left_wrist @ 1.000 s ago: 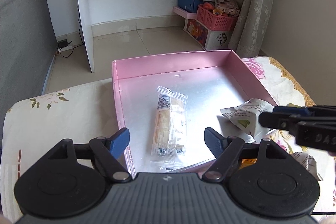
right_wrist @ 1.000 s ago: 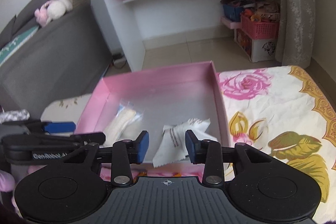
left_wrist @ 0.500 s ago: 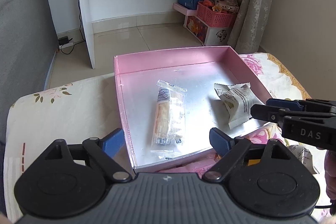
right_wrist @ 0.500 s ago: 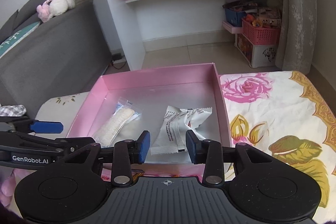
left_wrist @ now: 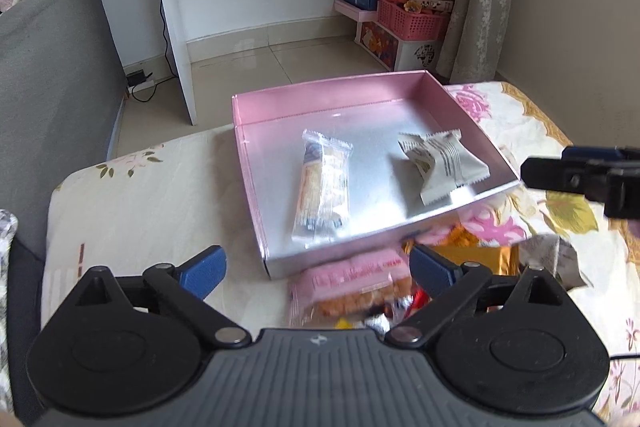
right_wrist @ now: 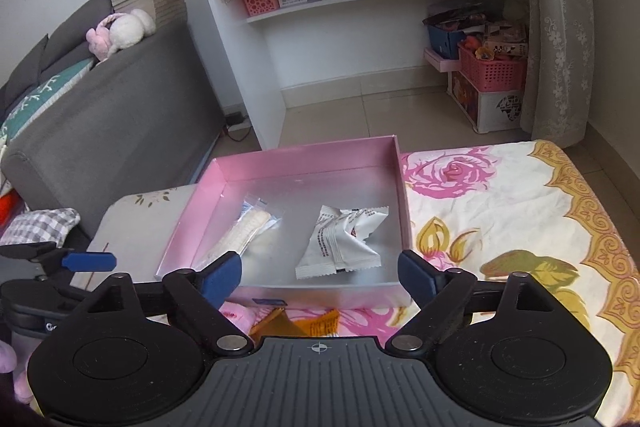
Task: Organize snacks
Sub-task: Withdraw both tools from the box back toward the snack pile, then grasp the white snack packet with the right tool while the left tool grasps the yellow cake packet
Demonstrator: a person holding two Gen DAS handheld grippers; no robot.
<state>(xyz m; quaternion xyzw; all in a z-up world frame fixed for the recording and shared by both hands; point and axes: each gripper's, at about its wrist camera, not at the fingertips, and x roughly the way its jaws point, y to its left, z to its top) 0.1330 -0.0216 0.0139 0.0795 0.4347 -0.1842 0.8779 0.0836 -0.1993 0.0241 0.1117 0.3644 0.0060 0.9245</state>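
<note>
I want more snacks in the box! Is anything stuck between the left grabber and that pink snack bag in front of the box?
Nothing visible is. The pink snack bag lies just ahead of the left gripper, whose jaws are opening with nothing between them. Past the bag, only the low front wall of the pink box stands before the box floor.

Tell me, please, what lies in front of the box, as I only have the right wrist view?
Observer: A pink pack lies just before the box's near wall.
Operator: Is anything else there?
Observer: A crumpled white wrapper sits right of the gold one.
Operator: Is the left gripper holding anything?
Observer: No. The left gripper grips nothing, and its jaws are opening above the pink pack.
</note>
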